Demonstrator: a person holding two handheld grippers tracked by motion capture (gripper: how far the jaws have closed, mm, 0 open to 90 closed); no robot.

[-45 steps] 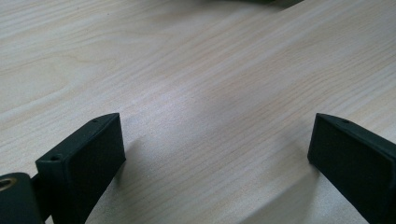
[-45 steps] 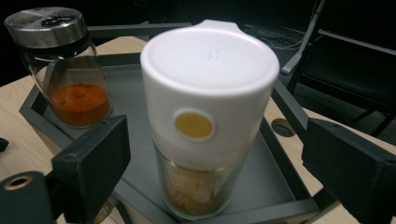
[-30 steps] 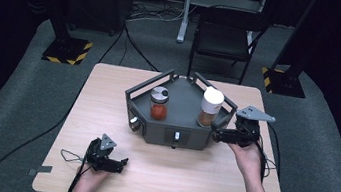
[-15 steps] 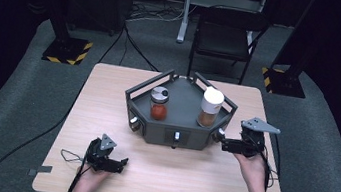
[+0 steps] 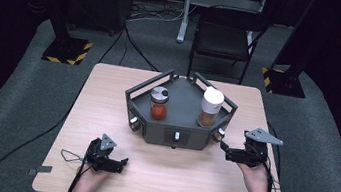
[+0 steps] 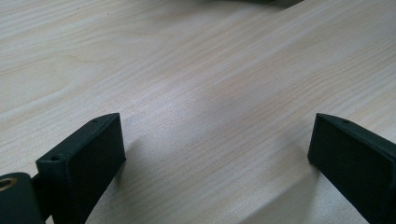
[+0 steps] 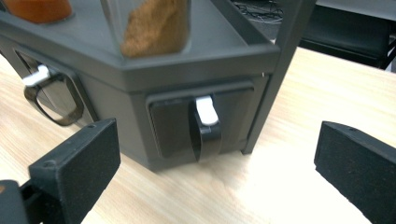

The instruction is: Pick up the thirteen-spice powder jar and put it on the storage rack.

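A dark grey, many-sided rack with raised corner rails (image 5: 177, 127) stands at the middle of the pale wooden counter (image 5: 108, 92). On its top deck sit two jars, well apart: a glass jar of red-orange powder with a grey metal lid (image 5: 159, 103) on the left and a taller jar of brown powder with a white cap (image 5: 210, 107) on the right. No label or writing can be read on either jar or on the rack. The rack's side faces carry small drawers; the right claw view shows one drawer front with a dark loop handle topped by a white tab (image 7: 205, 126), and a second similar handle (image 7: 51, 95) on the neighbouring face.

The right claw (image 5: 225, 151) hovers just beside the rack's right front corner, its jaws spread wide and empty, aimed at that drawer handle. The left claw (image 5: 121, 162) rests low on the counter near the front left, well apart from the rack, its jaws also spread wide over bare wood.
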